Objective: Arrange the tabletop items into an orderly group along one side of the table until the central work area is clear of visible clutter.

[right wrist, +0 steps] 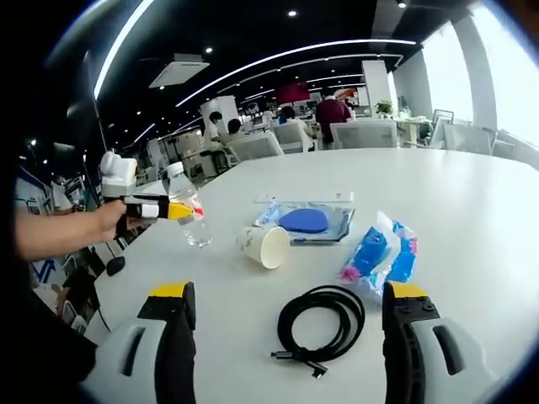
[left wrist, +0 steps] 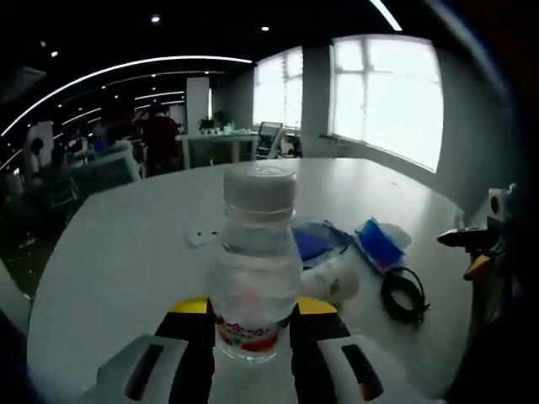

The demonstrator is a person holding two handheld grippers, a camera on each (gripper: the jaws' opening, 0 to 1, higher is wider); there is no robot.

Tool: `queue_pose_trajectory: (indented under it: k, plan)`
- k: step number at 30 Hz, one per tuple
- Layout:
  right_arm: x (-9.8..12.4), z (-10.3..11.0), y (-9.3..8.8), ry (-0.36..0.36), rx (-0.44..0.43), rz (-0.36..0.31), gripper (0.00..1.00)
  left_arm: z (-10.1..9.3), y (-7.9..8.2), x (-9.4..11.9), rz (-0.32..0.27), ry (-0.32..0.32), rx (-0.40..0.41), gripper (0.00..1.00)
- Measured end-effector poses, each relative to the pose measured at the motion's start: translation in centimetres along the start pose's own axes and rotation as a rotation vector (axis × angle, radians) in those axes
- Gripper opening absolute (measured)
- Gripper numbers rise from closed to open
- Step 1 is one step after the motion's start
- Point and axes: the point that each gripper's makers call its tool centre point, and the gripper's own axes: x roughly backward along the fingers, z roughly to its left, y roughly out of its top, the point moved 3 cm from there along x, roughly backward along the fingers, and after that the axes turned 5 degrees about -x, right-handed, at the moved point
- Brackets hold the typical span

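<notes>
Left gripper (left wrist: 251, 337) pinches the water bottle (left wrist: 253, 261) low on its body, at the table's (right wrist: 472, 194) near edge. Clear plastic, part full: judged light, slippery, crushable; low grip suits. Red label unreadable. Right gripper (right wrist: 290, 324), jaws spread wide, hovers over the coiled cable (right wrist: 322, 324). Beyond: paper cup (right wrist: 265, 246), blue packet (right wrist: 379, 252).

No text, brand, number or sign can be read. The water bottle (left wrist: 253, 269) carries a red and white label low on its body in the left gripper view, but its print is blurred; in the right gripper view the same bottle (right wrist: 187, 215) is too small to make out lettering. The blue packet (right wrist: 381, 254) on the white table (right wrist: 472, 202) has printed patches with pink at one end, illegible. The paper cup (right wrist: 264, 244) shows faint marks, unreadable.
</notes>
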Motion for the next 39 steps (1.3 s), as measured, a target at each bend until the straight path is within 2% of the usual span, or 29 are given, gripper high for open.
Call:
queue_pose_trajectory:
  k: [1, 2, 8, 12, 18, 26, 30, 31, 34, 35, 39]
  plan:
    - [0.0, 0.0, 0.0, 0.0, 0.0, 0.0, 0.88, 0.1, -0.1, -0.1, -0.001, 0.01, 0.002, 0.31]
    - [-0.1, -0.1, 0.0, 0.002, -0.004, 0.0, 0.88, 0.5, -0.2, -0.2, 0.001, 0.05, 0.018, 0.31]
    - [-0.3, -0.4, 0.1, 0.003, -0.011, -0.002, 0.88, 0.8, -0.3, -0.7, 0.005, 0.097, 0.051, 0.31]
    - [-0.5, -0.6, 0.2, 0.006, -0.01, -0.002, 0.87, 0.8, -0.5, -1.0, 0.01, 0.164, 0.103, 0.31]
    - [-0.6, -0.7, 0.1, 0.009, -0.013, 0.001, 0.87, 1.1, -1.0, -1.6, 0.017, 0.223, 0.14, 0.31]
    - [-0.8, -1.0, -0.1, 0.011, -0.014, 0.009, 0.86, 2.2, -1.0, -1.5, -0.025, 0.332, 0.187, 0.31]
    - [-0.9, -1.0, -0.1, 0.011, -0.013, 0.011, 0.85, 2.6, -0.8, -1.5, -0.037, 0.36, 0.206, 0.31]
    - [-0.9, -1.1, -0.1, 0.012, -0.013, 0.012, 0.85, 3.3, -0.6, -1.5, -0.046, 0.393, 0.217, 0.31]
    - [-1.1, -1.1, -0.1, 0.013, -0.011, 0.013, 0.85, 3.8, -0.6, -1.6, -0.047, 0.409, 0.219, 0.31]
    - [-1.2, -1.2, -0.1, 0.012, -0.011, 0.015, 0.85, 4.1, -0.8, -1.5, -0.053, 0.437, 0.25, 0.31]
    - [-1.4, -1.2, -0.2, 0.013, -0.009, 0.021, 0.85, 4.0, -1.0, -1.7, -0.053, 0.438, 0.26, 0.31]
